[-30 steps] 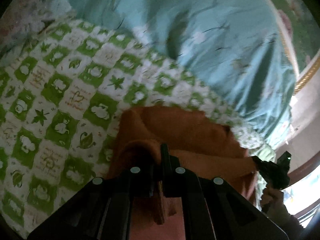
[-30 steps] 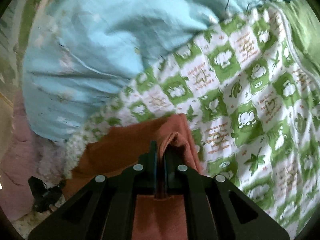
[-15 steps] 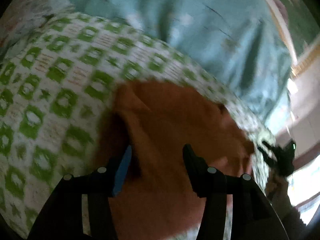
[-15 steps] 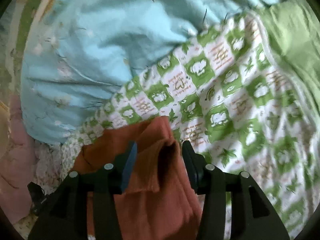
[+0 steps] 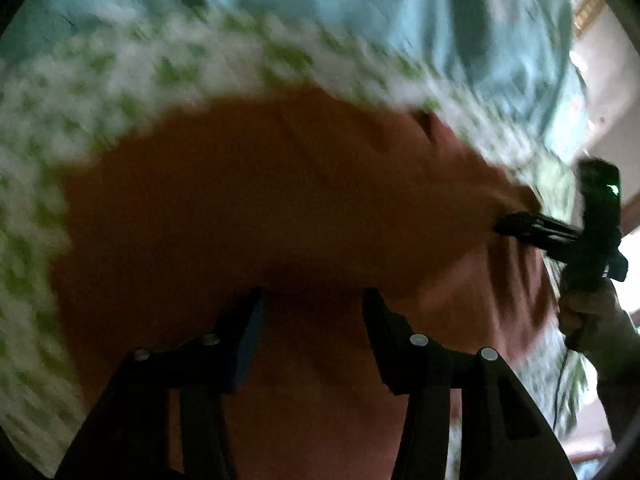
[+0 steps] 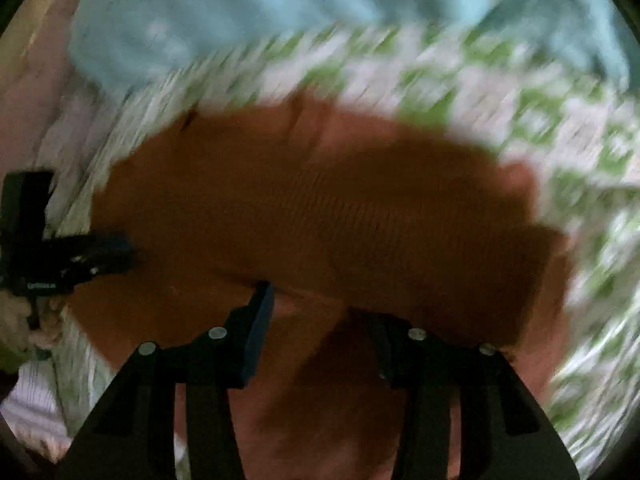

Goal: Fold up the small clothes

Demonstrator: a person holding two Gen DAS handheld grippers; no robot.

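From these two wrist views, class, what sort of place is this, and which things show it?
Probably a bedroom, on a bed: the orange garment lies on a green-and-white patterned quilt, with a light blue bedsheet bunched behind it.

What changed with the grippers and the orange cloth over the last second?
Both grippers let go: a second ago the left gripper and the right gripper were each shut on a bunched edge of the orange garment; now both stand open, drawn back, and the garment lies spread out. It stays on the green-checked blanket, with the light blue cloth beyond.
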